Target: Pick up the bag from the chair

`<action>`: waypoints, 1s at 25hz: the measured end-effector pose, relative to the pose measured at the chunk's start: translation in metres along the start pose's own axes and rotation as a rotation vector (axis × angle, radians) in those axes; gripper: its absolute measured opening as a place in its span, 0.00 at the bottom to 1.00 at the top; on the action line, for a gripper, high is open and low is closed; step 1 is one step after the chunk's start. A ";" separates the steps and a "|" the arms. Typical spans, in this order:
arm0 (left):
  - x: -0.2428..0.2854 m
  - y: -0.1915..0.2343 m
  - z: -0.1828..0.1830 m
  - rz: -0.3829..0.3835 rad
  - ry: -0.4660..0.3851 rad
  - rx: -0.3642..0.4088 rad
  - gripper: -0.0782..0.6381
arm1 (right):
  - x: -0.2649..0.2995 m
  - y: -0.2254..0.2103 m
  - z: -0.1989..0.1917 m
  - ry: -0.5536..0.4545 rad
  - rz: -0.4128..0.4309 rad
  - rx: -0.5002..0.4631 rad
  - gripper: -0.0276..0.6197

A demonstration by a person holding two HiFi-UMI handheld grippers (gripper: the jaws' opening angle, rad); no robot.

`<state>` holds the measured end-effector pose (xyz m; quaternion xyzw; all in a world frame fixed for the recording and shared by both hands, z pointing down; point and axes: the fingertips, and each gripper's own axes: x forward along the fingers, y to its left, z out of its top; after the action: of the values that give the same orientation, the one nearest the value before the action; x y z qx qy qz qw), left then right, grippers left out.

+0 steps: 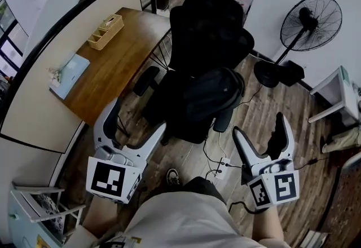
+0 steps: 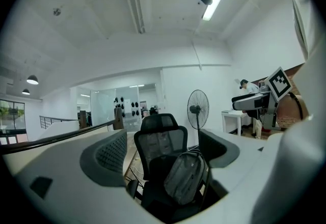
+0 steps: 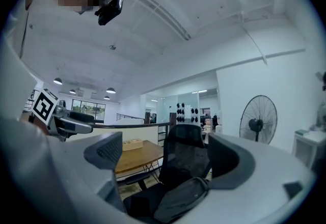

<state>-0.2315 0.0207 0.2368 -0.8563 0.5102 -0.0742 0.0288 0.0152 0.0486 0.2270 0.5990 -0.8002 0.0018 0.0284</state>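
A dark grey backpack (image 1: 211, 92) lies on the seat of a black office chair (image 1: 206, 30), leaning toward the backrest. The left gripper view shows the bag (image 2: 186, 177) propped upright against the chair (image 2: 160, 139); the right gripper view shows the bag (image 3: 181, 198) low in frame before the chair (image 3: 187, 151). My left gripper (image 1: 131, 123) is open, held short of the chair's left armrest. My right gripper (image 1: 265, 134) is open too, held back from the seat's right side. Neither touches the bag, and nothing sits between either pair of jaws.
A wooden desk (image 1: 121, 55) with a tray of compartments (image 1: 106, 31) and a pale blue book (image 1: 69, 75) stands left of the chair. A standing fan (image 1: 307, 27) is at the right, with cables (image 1: 217, 162) on the wood floor. A white table (image 1: 341, 92) stands far right.
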 end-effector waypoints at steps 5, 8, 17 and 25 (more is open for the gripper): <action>0.031 0.006 -0.010 -0.035 0.007 -0.034 0.71 | 0.020 -0.015 -0.003 0.007 -0.033 -0.018 0.84; 0.053 0.002 -0.009 -0.064 0.002 -0.063 0.71 | 0.031 -0.030 -0.006 0.011 -0.052 -0.019 0.84; 0.155 0.001 -0.003 -0.092 0.007 -0.059 0.71 | 0.100 -0.106 -0.018 0.040 -0.078 -0.003 0.84; 0.263 0.007 0.001 -0.095 0.045 -0.062 0.71 | 0.183 -0.184 -0.039 0.069 -0.085 0.040 0.84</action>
<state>-0.1146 -0.2135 0.2606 -0.8781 0.4718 -0.0791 -0.0127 0.1422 -0.1776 0.2687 0.6324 -0.7725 0.0370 0.0440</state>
